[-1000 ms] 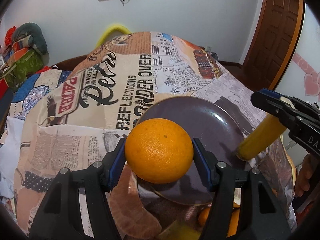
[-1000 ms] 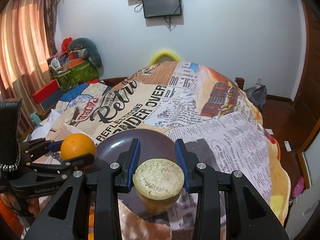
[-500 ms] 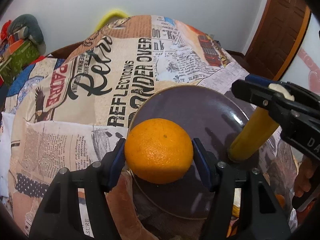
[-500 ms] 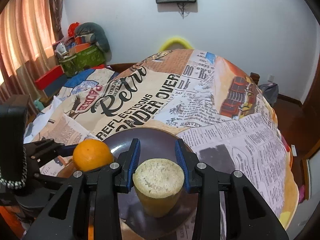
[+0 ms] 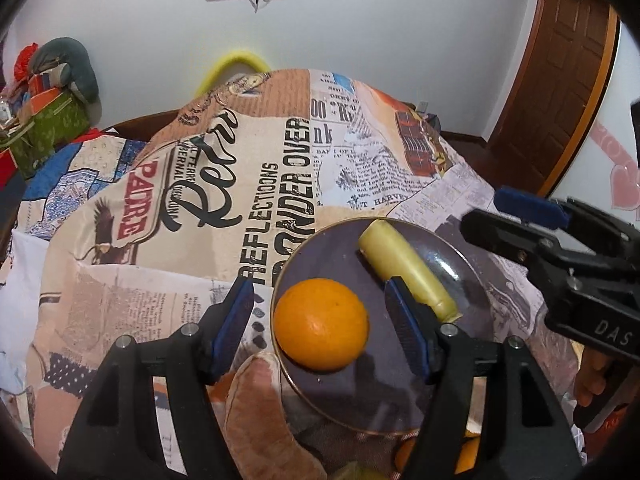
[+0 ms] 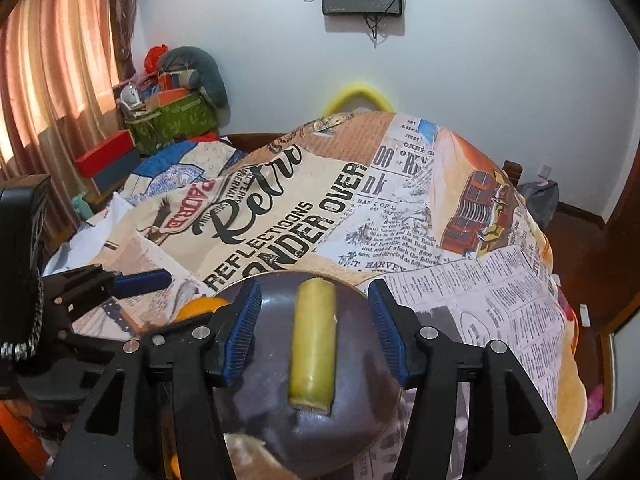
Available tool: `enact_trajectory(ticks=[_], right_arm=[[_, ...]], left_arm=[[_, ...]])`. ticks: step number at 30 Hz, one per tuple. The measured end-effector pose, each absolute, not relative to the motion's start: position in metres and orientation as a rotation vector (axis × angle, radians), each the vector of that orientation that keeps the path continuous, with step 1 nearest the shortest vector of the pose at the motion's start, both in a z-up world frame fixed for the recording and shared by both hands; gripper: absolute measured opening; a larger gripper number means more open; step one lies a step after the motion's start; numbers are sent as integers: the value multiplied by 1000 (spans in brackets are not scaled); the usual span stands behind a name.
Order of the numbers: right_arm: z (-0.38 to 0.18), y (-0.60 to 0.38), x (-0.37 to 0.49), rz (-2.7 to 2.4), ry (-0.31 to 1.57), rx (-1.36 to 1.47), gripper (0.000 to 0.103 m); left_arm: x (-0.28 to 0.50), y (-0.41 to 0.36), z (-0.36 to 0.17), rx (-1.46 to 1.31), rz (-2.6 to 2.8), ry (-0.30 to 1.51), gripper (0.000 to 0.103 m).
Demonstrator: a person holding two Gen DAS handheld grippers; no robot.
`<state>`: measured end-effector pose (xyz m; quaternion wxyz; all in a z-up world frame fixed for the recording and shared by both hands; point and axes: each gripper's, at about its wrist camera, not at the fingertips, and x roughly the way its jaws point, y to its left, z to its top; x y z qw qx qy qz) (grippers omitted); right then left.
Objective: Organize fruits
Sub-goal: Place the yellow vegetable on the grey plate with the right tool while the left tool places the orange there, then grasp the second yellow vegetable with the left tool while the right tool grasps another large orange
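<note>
An orange rests on the left part of a dark purple plate. My left gripper straddles it with jaws opening; neither blue pad touches the fruit. A pale yellow cylinder-shaped fruit piece lies flat on the same plate, to the right of the orange. My right gripper hangs over it, jaws opening, with a gap on both sides. In the right wrist view the orange peeks out behind the left gripper's arm. The right gripper shows at the right edge of the left wrist view.
The plate sits on a bed covered with a newspaper-print blanket. A brown plush thing lies by the plate's near-left rim. More orange fruit shows below the plate. A hand holds the right gripper. A wooden door stands at right.
Both grippers have let go: the orange now rests on the plate, and the yellow piece, earlier held upright, lies flat on it. Both sets of jaws stand wider.
</note>
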<state>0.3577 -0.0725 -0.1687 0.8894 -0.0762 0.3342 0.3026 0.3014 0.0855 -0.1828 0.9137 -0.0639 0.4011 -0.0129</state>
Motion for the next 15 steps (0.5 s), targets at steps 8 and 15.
enact_trajectory(ticks=[8,15], right_arm=[[-160,-99,327,608,682,-121,53],[-155,-126,290,574,666,-74,57]], left_arm=[[271,82,-171,-127,-9,823,68],[230,75,-160,-136,-3,811,73]])
